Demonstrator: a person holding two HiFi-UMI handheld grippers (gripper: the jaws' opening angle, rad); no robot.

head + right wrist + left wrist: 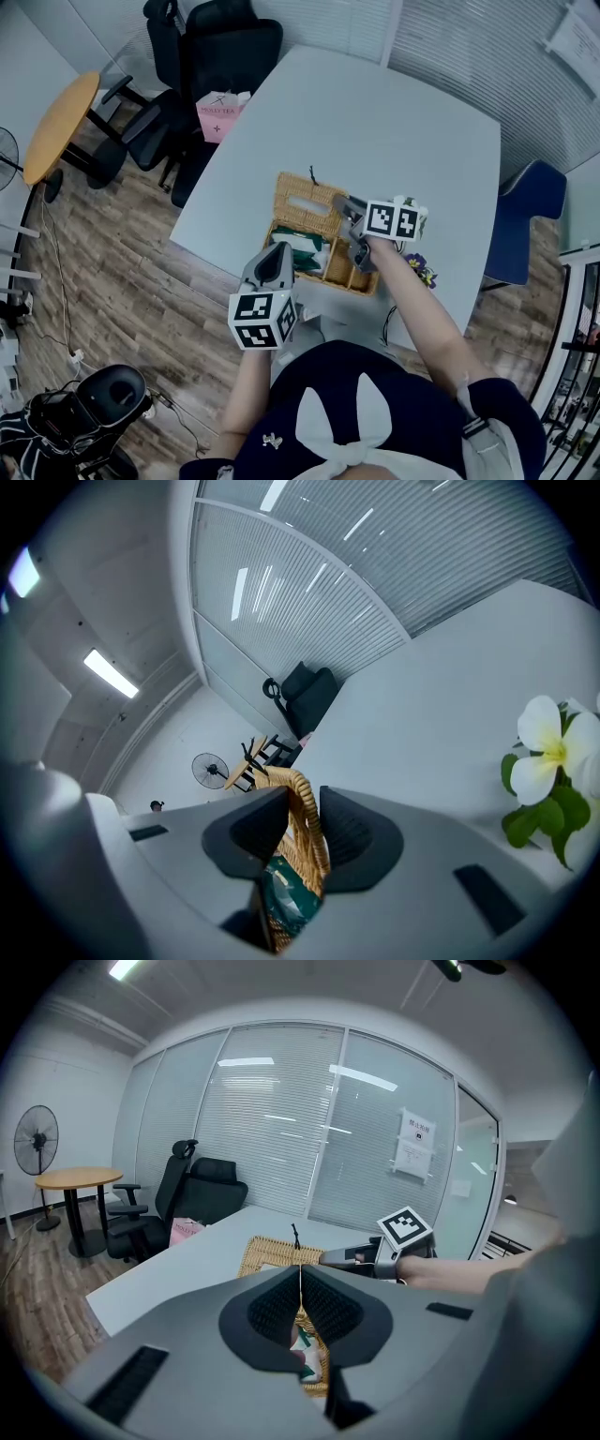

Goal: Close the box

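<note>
Pinching lid (302,199) with right gripper (302,806); left gripper (300,1272) closed, empty, beside box (364,281); thin grip could slip, dropping lid.

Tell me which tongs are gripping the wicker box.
The right tongs: a wicker edge of the box is pinched between their jaws. The left tongs have their jaws together with nothing between them.

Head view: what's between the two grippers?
The open wicker box, green packets inside, sits between the left gripper and the right gripper, which grips its lid. The head view shows it.
</note>
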